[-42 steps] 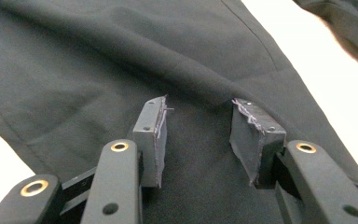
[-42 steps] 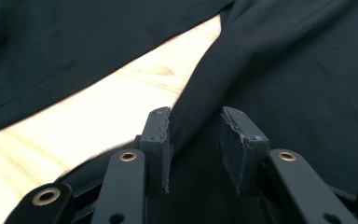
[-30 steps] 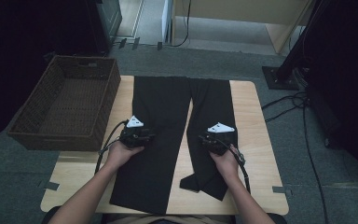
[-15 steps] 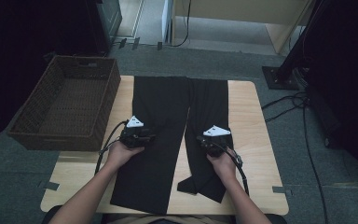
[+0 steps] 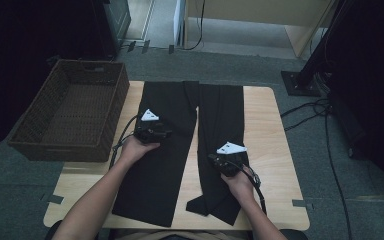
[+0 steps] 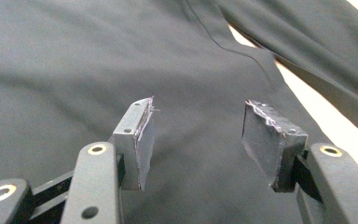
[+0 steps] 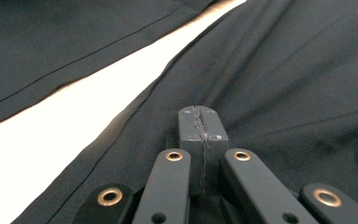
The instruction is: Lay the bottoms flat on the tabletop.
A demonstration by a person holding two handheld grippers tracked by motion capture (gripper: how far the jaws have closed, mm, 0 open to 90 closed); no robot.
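Observation:
Black trousers (image 5: pixel 170 170) lie flat on the wooden table (image 5: pixel 265 115), their legs running toward the person. My left gripper (image 5: pixel 162 133) hovers over the trousers' left leg. In the left gripper view its jaws (image 6: pixel 196 121) have just been opening and stand apart above the smooth cloth (image 6: pixel 74 56), with nothing between the pads. My right gripper (image 5: pixel 215 159) rests on the right leg near its inner edge. In the right gripper view its pads (image 7: pixel 200 123) are pressed together, and creases in the cloth (image 7: pixel 307 70) run in to the tips.
A dark wicker basket (image 5: pixel 70 112) stands against the table's left edge, empty. A strip of bare wood (image 7: pixel 74 116) shows between the two legs. Cables (image 5: pixel 310 112) and a stand base lie on the floor to the right.
My left hand has moved away from the person, up the left leg. My right hand has shifted a little toward the person, and the gap between the legs looks wider.

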